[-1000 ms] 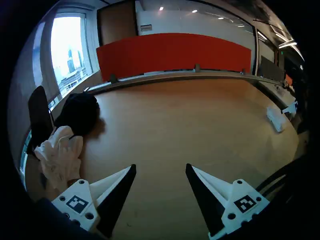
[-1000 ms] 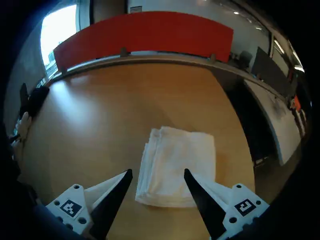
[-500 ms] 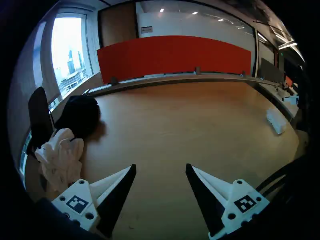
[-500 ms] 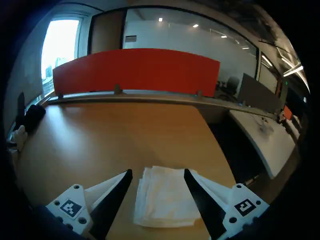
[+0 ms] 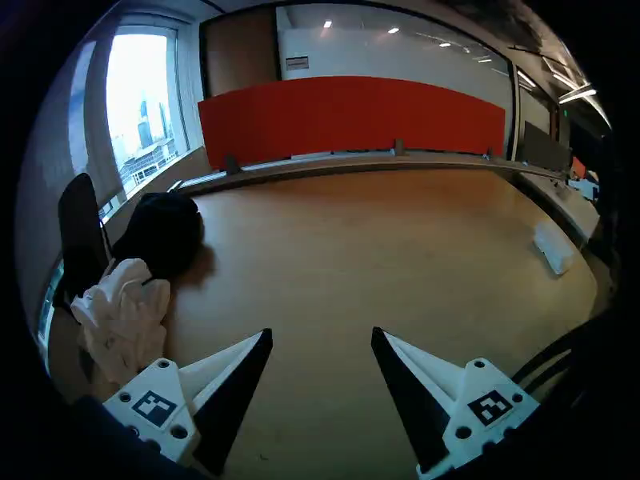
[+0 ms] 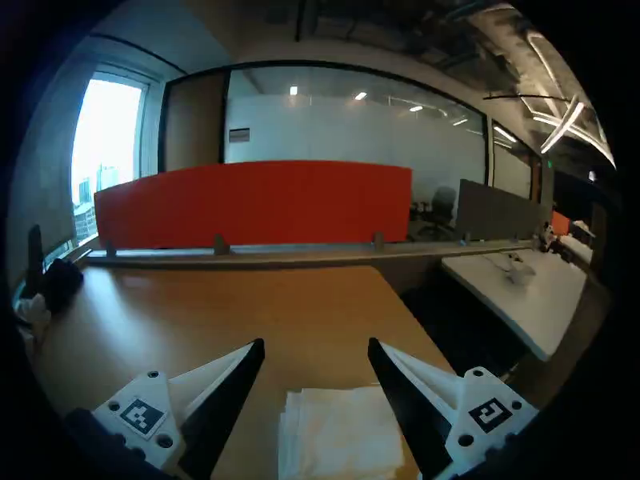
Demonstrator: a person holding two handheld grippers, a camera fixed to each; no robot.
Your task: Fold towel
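Left gripper view: the left gripper (image 5: pixel 321 331) stands at bottom centre, its white-and-black fingers spread wide, holding nothing. Bare tan wooden tabletop (image 5: pixel 360 240) shows between the fingertips. The folded white terry towel (image 5: pixel 554 246) lies at the right edge of the frame, near the table's right border and well apart from this gripper. At lower left a crumpled white cloth heap (image 5: pixel 120 312) rests on the table, touching a rounded black fabric bundle (image 5: pixel 160 232) just above it. A black chair back (image 5: pixel 80 232) stands at the far left. A long red divider panel (image 5: pixel 352 116) runs along the far edge of the table in the upper half of the frame, with a bright tall window (image 5: pixel 136 112) at upper left.

Right gripper view: the right gripper (image 6: pixel 315 342) stands at bottom centre, fingers also spread wide, gripping nothing. The towel (image 6: pixel 340 432) lies flat on the tabletop (image 6: pixel 240 312) at the bottom of the frame, between and beneath the two fingers; whether they touch it cannot be told. Layered folded edges show on its left side. The divider panel (image 6: pixel 256 200) crosses mid-frame, and a pale white neighbouring desk (image 6: pixel 520 296) sits at the right
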